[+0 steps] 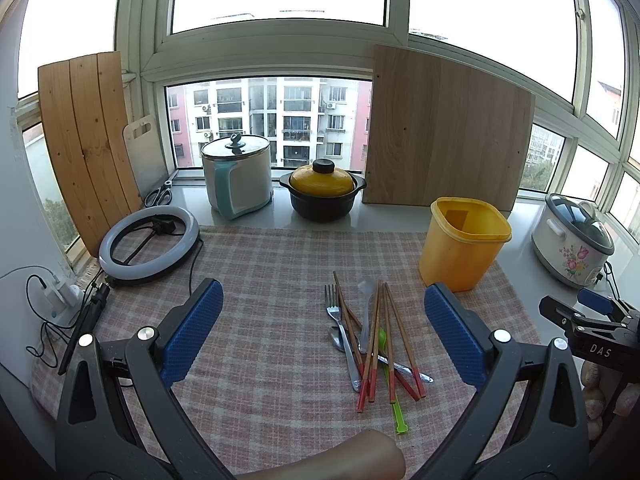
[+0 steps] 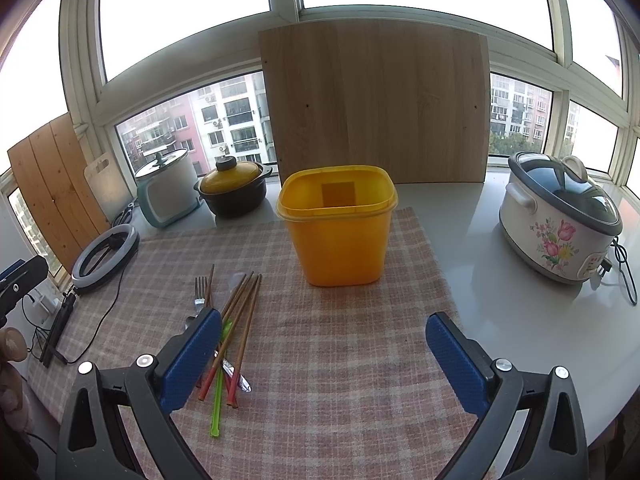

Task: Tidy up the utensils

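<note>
Left wrist: both my claws, left (image 1: pixel 322 334) and right (image 2: pixel 323 362), wide and empty; utensils (image 1: pixel 374 344) piled at 5 o'clock from the bin (image 1: pixel 464 242), crossed, so one grab may drag neighbours.

A white counter (image 2: pixel 500 280) carries a checked cloth (image 2: pixel 340 360). Ahead of the right claw (image 2: pixel 324 360), a yellow bin (image 2: pixel 340 240) stands on the cloth; by its left finger lie chopsticks (image 2: pixel 240 312), a fork (image 2: pixel 200 292) and what seems a spoon (image 1: pixel 335 338).
</note>
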A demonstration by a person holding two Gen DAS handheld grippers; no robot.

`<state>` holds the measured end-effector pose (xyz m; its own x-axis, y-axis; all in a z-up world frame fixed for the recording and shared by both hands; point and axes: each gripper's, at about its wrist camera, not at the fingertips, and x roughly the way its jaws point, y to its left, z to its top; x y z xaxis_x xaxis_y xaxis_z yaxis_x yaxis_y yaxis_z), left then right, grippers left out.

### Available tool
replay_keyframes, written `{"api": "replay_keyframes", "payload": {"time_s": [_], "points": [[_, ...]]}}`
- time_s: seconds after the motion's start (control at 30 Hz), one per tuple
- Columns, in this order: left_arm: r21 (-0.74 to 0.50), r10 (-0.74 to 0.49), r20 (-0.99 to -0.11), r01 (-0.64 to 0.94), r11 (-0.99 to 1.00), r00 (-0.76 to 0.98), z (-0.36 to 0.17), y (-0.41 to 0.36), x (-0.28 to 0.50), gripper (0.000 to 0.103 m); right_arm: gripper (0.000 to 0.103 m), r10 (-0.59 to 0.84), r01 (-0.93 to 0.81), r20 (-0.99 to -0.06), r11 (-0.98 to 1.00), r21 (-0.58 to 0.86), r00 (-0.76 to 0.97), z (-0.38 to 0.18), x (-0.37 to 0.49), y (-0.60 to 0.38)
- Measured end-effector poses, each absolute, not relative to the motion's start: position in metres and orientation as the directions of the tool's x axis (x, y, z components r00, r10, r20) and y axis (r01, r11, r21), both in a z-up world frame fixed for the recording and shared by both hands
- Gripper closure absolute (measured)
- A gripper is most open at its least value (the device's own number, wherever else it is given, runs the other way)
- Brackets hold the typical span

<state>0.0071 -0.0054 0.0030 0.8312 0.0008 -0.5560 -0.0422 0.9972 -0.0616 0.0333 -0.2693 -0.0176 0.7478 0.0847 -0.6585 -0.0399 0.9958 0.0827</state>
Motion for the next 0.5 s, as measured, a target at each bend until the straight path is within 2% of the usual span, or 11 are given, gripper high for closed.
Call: {"api": "replay_keyframes", "payload": {"time_s": [0.5], "points": [[-0.063, 0.0, -0.558, -0.043, 0.997, 0.83, 0.0029, -0.0064, 0.0074, 0.001, 0.0, 0.088, -0.042, -0.669, 0.996, 0.084, 0.738, -0.0217, 0.0351, -0.2679]]}}
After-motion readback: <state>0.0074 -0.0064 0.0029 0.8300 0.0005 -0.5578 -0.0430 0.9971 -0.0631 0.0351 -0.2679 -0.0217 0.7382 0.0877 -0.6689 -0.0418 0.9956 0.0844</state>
